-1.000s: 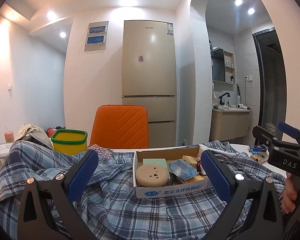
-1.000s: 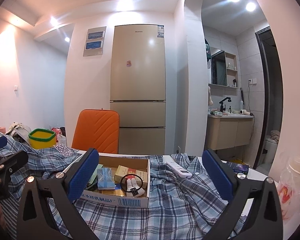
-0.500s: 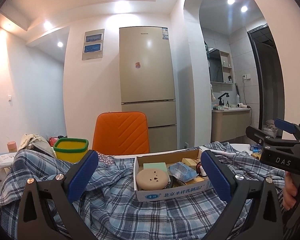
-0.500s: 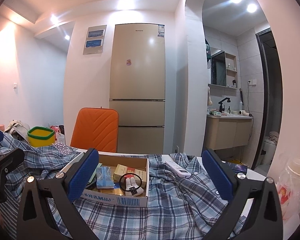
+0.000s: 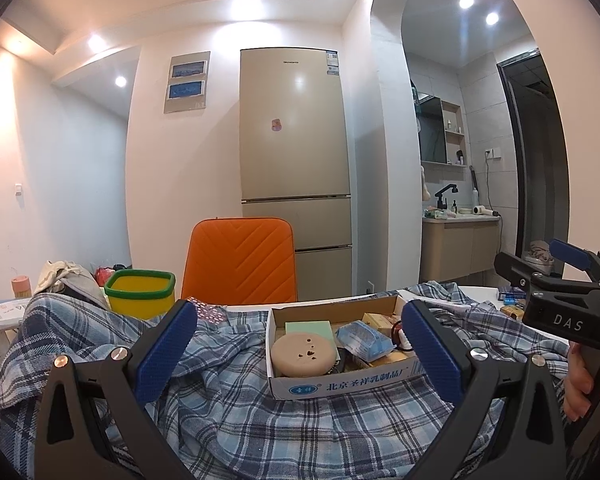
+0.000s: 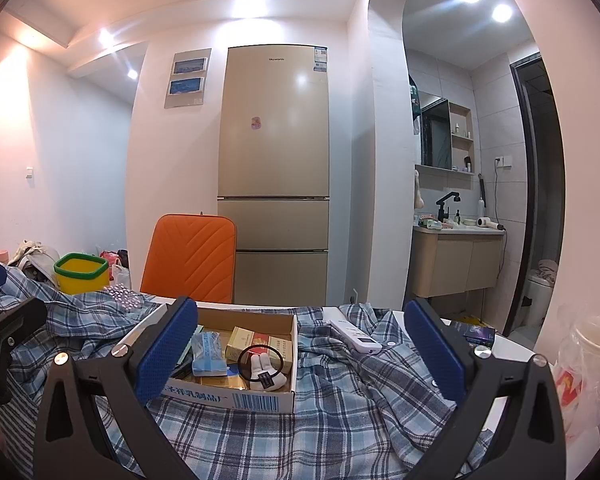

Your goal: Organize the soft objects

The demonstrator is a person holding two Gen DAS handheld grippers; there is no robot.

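Left gripper (image 5: 300, 344): fingers (image 5: 166, 350) spread wide, nothing btwn them, hovering over the plaid shirt (image 5: 228, 392). Right gripper (image 6: 300, 344): fingers (image 6: 168, 350) also spread wide, empty, above the same shirt (image 6: 340, 400). In left view the right gripper (image 5: 568, 276) shows at 3 o'clock w/ a hand (image 5: 580, 380) on its handle; its fingers there point toward 9–10 o'clock.

Shirt is blue/white check, crumpled, spread across the table (image 6: 504, 344); long axis runs roughly 9-to-3 across both views, folds bunched higher at the 9 o'clock side. Which end is collar, can't tell.

Cardboard box (image 5: 340, 380) sits on top of the shirt, open side up, at 12–1 o'clock from left fingers; long axis approx 9-to-3. Inside: round tan puff (image 5: 303, 355) at box's near-left, green sponge (image 5: 308, 327) just behind it, blue packet (image 5: 364, 340) to its right. Right view shows box (image 6: 236, 396) at 11 o'clock w/ a black hair tie (image 6: 260, 362) around a small white figure.

White remote (image 6: 354, 334) lies on the shirt at 12–1 o'clock in right view, long axis pointing 10-to-4. Yellow bin (image 5: 140, 294) w/ green rim at 10 o'clock, orange chair (image 5: 240, 260) behind the table, fridge (image 5: 294, 152) at 12.
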